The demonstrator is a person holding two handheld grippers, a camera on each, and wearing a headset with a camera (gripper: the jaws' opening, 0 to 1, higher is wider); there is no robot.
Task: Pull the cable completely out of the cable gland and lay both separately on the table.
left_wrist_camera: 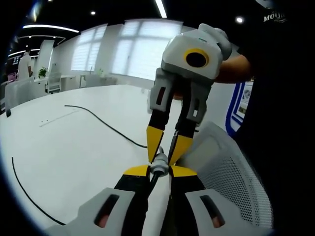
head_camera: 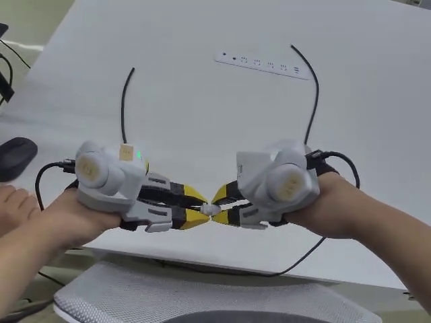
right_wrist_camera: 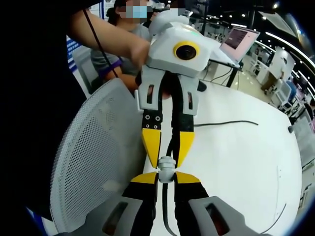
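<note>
Left tool (left_wrist_camera: 160, 172): clenched on white plastic cable gland (right_wrist_camera: 166, 167).
Right tool (right_wrist_camera: 166, 178): clenched on same gland, tips meeting.
Black cable (right_wrist_camera: 166, 209): threaded through gland.
Gland place: held above white counter (head_camera: 202, 101), near edge.

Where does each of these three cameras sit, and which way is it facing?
Head view: on the head, looking down at the table; left hand, right hand, left gripper and right gripper show.
Left gripper view: on the left gripper, facing the right gripper; own jaws at bottom.
Right gripper view: on the right gripper, facing the left gripper; own jaws at bottom.
Shared: gland and cable between the tips.
</note>
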